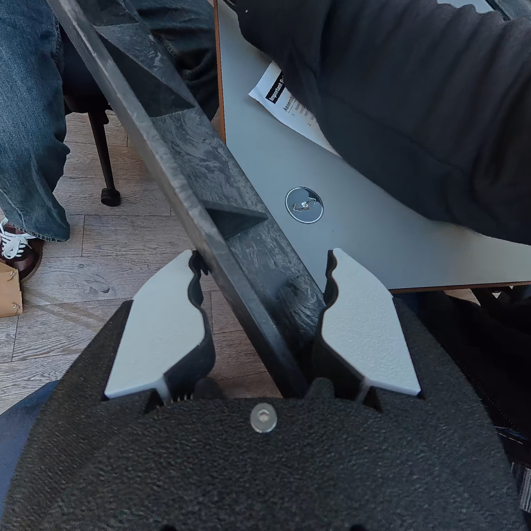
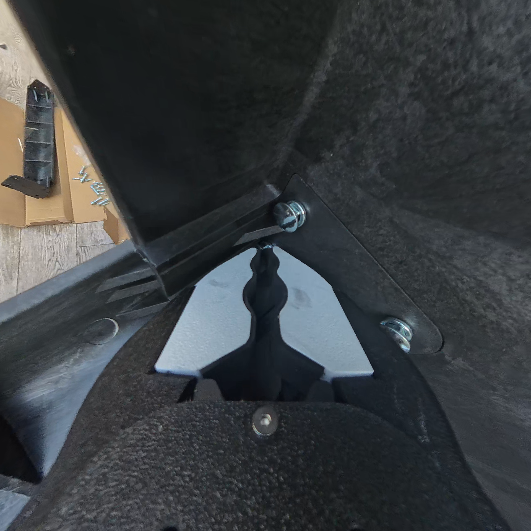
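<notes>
Straddling a slanted black ribbed bar [image 1: 227,207], left claw [image 1: 261,253] gapes; right claw [image 2: 265,247] pinches a small screw [image 2: 265,244] beside the bracket [image 2: 344,258].

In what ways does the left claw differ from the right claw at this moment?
Opening: the left claw has its fingers spread wide; the right claw has them closed together.
Contents: a long black ribbed bar runs between the left claw's fingers; the right claw has only a small silver screw at its tips.
Both have white fingers with black wavy pads.
</notes>
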